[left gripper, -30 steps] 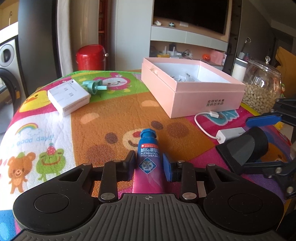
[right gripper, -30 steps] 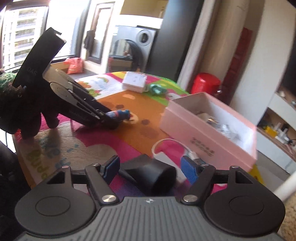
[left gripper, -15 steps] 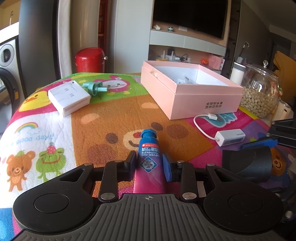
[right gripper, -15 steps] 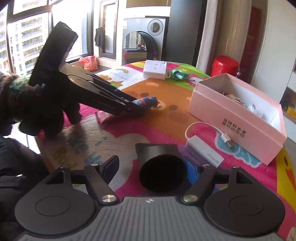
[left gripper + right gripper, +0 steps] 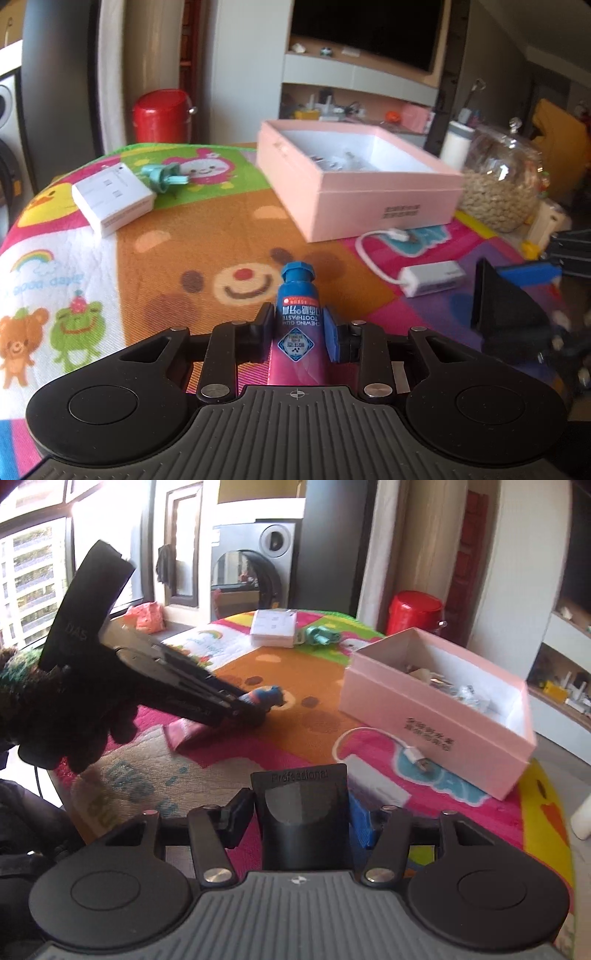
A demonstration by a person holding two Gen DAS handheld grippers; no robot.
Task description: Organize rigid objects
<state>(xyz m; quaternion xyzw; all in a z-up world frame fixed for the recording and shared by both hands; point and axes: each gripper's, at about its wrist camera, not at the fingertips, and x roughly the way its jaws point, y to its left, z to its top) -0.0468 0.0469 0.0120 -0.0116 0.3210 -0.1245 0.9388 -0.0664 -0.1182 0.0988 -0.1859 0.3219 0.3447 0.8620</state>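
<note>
Left gripper [image 5: 300,338] clamped on a pink toothpaste tube [image 5: 298,332], blue cap pointing forward; the tube's flat tail rests on the cartoon mat [image 5: 207,254] (seen from the right wrist view), cap end raised slightly. Right gripper [image 5: 301,814] closed around a black dryer nozzle [image 5: 304,812], both pads pressed to its sides, flat "Professional" end pointing away from the camera. Whether the nozzle is off the mat, cannot tell. Pink box [image 5: 373,192] sits open on the mat ahead of both grippers, small metallic and white bits inside, contents too blurred to name. White USB adapter [image 5: 432,278] with looped cable lies just in front of the box, between box and nozzle. White charger box [image 5: 112,197] at the far left of the mat, teal plug-like item [image 5: 164,177] touching or just beside it. Glass jar [image 5: 498,184] of pale beans stands to the right of the pink box. Red canister [image 5: 160,116] beyond the table edge, on the floor side.
</note>
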